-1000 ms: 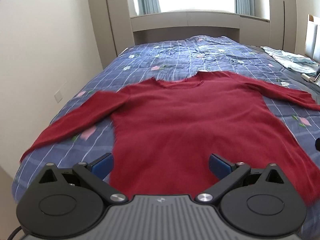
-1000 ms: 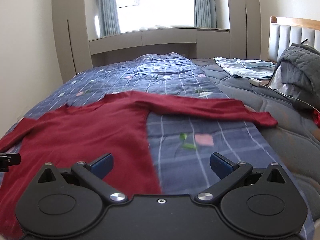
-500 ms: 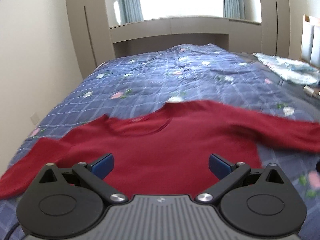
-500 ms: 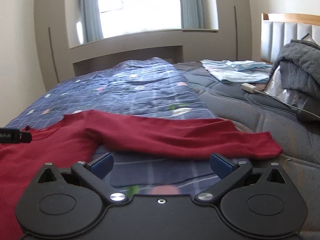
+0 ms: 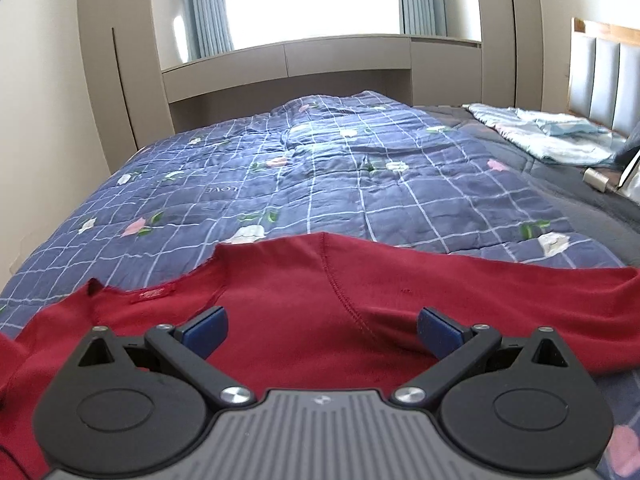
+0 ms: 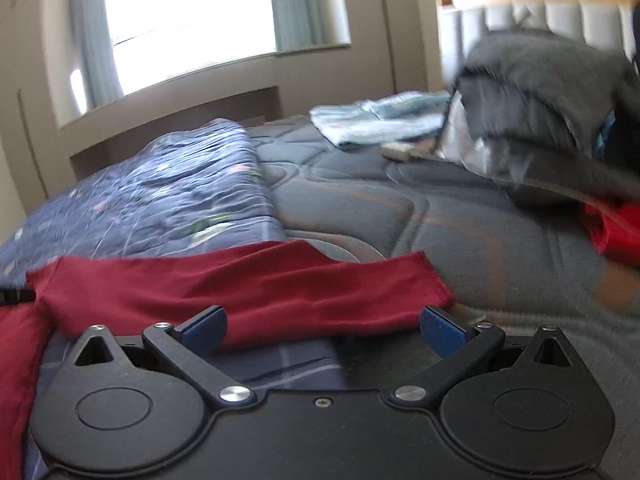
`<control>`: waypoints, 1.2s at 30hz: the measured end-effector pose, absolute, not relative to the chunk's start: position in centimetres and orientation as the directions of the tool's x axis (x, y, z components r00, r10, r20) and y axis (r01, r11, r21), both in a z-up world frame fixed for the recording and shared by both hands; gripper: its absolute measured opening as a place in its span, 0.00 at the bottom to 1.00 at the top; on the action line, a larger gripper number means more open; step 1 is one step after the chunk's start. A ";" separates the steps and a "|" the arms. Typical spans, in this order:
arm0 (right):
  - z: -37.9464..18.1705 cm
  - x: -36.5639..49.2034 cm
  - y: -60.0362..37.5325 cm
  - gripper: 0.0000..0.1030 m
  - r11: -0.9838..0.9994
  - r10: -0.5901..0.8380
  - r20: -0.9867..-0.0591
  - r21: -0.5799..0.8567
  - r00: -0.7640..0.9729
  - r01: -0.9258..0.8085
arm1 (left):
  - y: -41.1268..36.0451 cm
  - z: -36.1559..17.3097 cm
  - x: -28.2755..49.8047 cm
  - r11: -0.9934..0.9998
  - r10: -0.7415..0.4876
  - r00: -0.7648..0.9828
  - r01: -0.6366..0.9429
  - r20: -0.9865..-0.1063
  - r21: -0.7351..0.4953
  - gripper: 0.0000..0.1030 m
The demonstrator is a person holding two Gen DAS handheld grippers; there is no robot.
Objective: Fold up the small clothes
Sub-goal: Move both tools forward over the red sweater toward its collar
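While the red sweater (image 5: 320, 312) lies spread flat on the bed (image 5: 320, 168), no fold is yet visible (sleeve (image 6: 248, 292) stretched out sideways). Left tool (image 5: 322, 326) hangs released over the shoulder seam; right tool (image 6: 322, 324), also released, sits above the sleeve. Folding remains wholly outstanding, in my judgement.

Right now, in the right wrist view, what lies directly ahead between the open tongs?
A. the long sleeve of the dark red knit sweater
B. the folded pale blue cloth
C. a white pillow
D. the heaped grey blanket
A: the dark red knit sweater's long sleeve stretches across the bed just beyond the right tongs, whose jaws stand wide apart and hold nothing.
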State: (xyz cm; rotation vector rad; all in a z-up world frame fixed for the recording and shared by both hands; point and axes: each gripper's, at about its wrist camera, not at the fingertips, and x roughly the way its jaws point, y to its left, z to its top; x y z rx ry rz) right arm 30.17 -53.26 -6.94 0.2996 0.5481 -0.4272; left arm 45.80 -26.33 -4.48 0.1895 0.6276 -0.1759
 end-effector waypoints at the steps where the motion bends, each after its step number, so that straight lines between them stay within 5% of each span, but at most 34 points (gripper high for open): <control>1: -7.2 30.2 -54.1 1.00 0.857 -0.284 -0.568 0.211 0.772 0.471 | -26.6 -4.9 46.2 0.967 -0.096 0.795 0.217 -0.599 0.133 1.00; 8: -8.8 30.3 -57.7 0.96 0.748 -0.192 -0.565 0.445 0.802 0.492 | -26.4 -7.0 48.0 0.976 -0.073 0.764 0.188 -0.641 0.113 1.00; 17: -9.8 29.9 -60.1 0.62 0.556 -0.247 -0.569 0.580 0.784 0.596 | -26.1 -7.2 48.0 0.974 -0.084 0.749 0.200 -0.658 0.103 1.00; 27: -9.6 31.2 -59.9 0.00 0.506 -0.362 -0.641 0.474 0.677 0.720 | -21.6 -2.8 47.8 0.975 -0.002 0.761 0.145 -0.649 0.166 1.00; 36: -0.3 35.5 -53.3 0.00 0.770 -0.382 -0.445 0.332 0.810 0.545 | -13.3 0.5 47.6 0.984 -0.120 0.706 0.176 -0.698 0.009 1.00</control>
